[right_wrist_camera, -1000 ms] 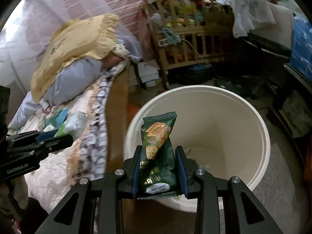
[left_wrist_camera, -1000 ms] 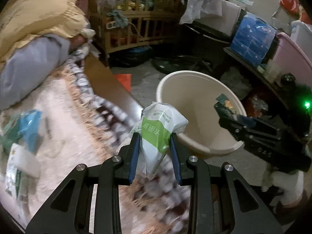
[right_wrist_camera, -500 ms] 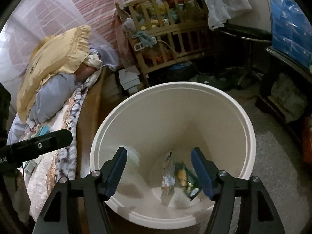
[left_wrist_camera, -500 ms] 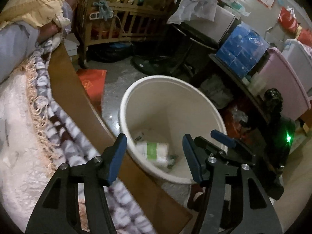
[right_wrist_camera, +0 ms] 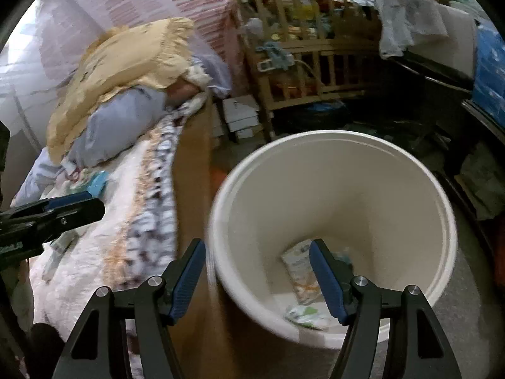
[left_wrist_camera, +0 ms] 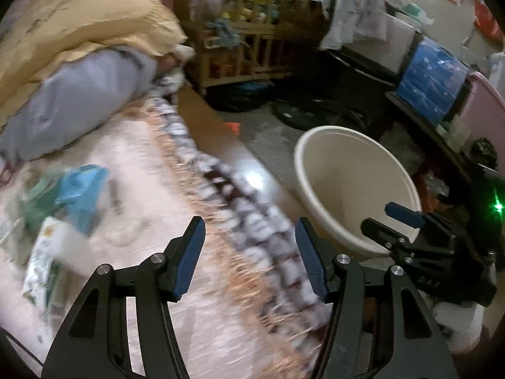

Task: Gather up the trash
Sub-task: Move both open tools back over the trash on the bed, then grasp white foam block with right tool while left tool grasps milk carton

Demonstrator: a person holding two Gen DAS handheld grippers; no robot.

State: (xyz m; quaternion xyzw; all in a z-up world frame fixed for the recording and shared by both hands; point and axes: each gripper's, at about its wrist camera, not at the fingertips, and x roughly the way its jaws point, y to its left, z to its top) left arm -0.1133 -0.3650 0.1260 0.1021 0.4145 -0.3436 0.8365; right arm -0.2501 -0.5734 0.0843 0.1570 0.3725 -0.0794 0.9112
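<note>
Left wrist: blurred blanket (left_wrist_camera: 135,170) on bed, cream bucket (left_wrist_camera: 347,170) on floor beside.

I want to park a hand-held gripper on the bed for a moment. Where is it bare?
The pale blanket is bare between the fringed patterned edge and the wrappers. It is crowded at the wrappers and toward the grey pillow and yellow pillow.
</note>
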